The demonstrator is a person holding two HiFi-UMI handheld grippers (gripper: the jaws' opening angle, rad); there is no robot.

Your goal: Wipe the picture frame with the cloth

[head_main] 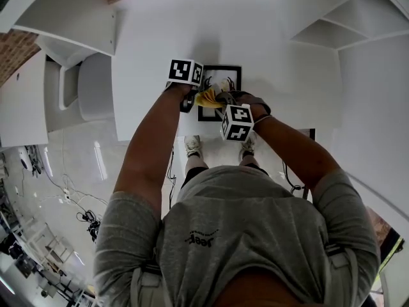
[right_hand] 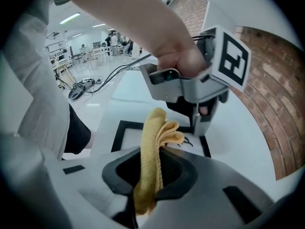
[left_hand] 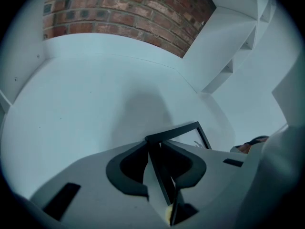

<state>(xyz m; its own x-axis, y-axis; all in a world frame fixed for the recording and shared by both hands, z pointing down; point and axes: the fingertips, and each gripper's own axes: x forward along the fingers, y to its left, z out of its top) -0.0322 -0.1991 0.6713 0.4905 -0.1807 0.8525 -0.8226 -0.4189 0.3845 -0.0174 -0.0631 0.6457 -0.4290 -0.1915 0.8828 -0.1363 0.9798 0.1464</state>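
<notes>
Your right gripper (right_hand: pixel 155 150) bites down on the yellow cloth (right_hand: pixel 155 128), jaws closed hard on its folded middle. One bunched end stands up past the jaw tips and the other trails back toward the camera. Just past those tips, the picture frame (right_hand: pixel 117 135), black-edged with a pale print inside, lies flat on the white table (head_main: pixel 255 31) close to the edge where you stand. From the head view the cloth sits over the frame's left half, though no view shows whether it touches the glass.

On the frame's far side as the right gripper view sees it, your left gripper (left_hand: pixel 153 144) points steeply down at the frame's rim. In its own view the jaws have closed onto a corner of the frame, and one black side rail runs back between the pads. The two grippers work side by side, almost touching, above the frame.

Beyond them the tabletop stretches bare to a brick wall (left_hand: pixel 119 13), with white shelves (left_hand: pixel 238 56) at the right.
</notes>
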